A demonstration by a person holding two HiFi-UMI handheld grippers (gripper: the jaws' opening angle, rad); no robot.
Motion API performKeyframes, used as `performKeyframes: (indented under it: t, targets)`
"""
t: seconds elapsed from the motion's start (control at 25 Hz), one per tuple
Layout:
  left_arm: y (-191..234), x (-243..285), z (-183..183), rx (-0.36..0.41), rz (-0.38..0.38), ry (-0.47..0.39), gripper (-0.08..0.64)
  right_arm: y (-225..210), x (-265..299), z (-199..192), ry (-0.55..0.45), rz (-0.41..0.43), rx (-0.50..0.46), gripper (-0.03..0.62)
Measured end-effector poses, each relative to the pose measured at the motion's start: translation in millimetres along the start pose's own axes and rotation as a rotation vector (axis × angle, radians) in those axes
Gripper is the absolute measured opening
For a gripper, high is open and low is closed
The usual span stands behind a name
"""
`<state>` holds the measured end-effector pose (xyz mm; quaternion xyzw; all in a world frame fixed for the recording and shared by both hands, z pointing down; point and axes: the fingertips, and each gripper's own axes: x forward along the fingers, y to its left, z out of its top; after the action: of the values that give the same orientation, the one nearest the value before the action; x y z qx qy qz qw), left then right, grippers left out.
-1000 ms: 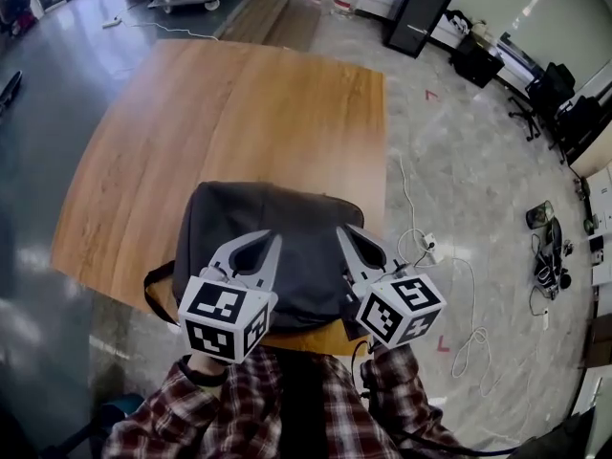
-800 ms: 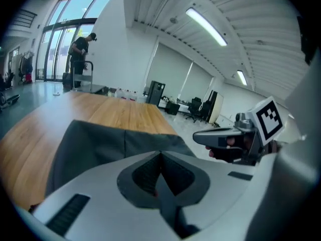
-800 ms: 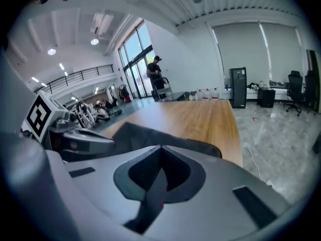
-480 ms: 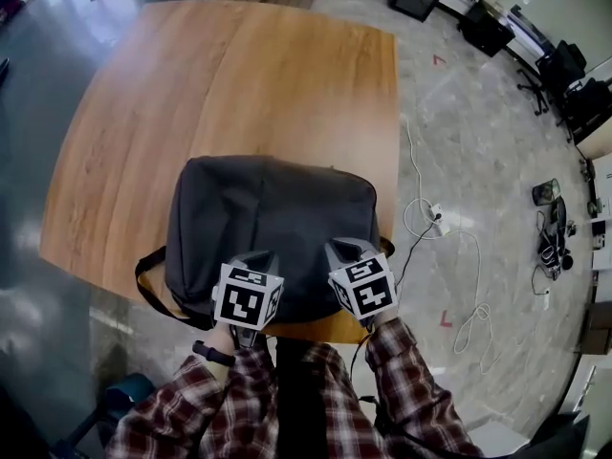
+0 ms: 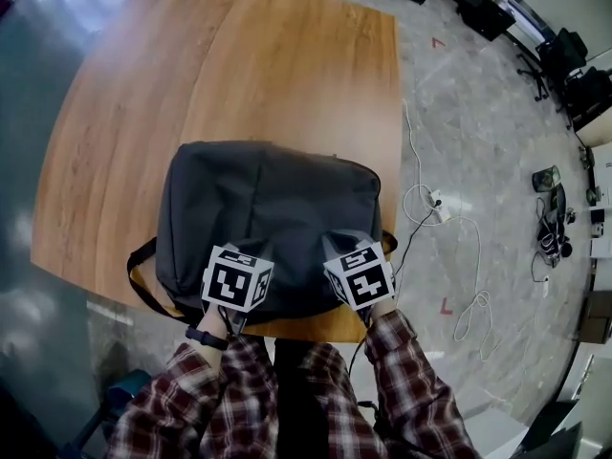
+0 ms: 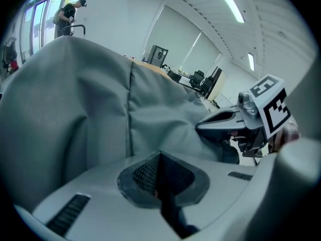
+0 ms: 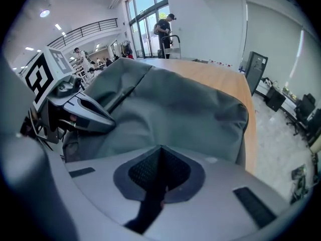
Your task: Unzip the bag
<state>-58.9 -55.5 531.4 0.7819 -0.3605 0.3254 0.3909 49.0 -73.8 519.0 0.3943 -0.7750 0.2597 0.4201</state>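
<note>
Left gripper [image 6: 160, 153] and right gripper [image 7: 160, 147] have sunk to the near edge of the bag [image 5: 273, 208], jaws now clenched.

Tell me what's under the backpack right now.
The backpack lies flat on the wooden table, close to the near edge, with a strap hanging off the side. The tabletop beneath it is covered, so anything under it cannot be seen.
</note>
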Motion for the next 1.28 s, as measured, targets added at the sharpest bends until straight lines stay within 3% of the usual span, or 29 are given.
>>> performKeyframes:
  t: [0.2,0.36,0.48,0.64,0.8,1.0,1.16,1.28]
  targets:
    - [9.4,9.0,19.5,0.113,-0.045,0.039,0.009,-5.9,1.0,-0.6,0.002,-0.013,0.151,0.011]
    - [19.8,12.1,34.2,0.218,-0.057,0.077,0.009,3.6,-0.4,-2.6,0.018,0.086,0.316,0.011]
    - [28.0,12.2,39.3,0.273,-0.046,0.094,0.009,20.3,-1.6,-4.0,0.021,0.157,0.374,0.011]
    - [42.9,7.7,45.7,0.297,-0.011,0.109,0.009,52.5,-0.9,-1.4,0.041,0.221,0.369,0.011]
    - [60.4,-0.3,48.4,0.309,0.038,0.118,0.009,93.1,4.4,4.6,0.056,0.233,0.300,0.011]
    - [84.2,-12.8,44.8,0.399,0.093,0.138,0.009,140.0,18.0,17.9,0.063,0.266,0.280,0.009]
    - [97.3,-20.3,45.4,0.472,0.091,0.114,0.009,155.7,28.2,28.1,0.059,0.275,0.286,0.011]
    - [98.6,-26.2,49.4,0.505,0.142,0.083,0.009,154.3,29.5,28.8,0.066,0.322,0.322,0.011]
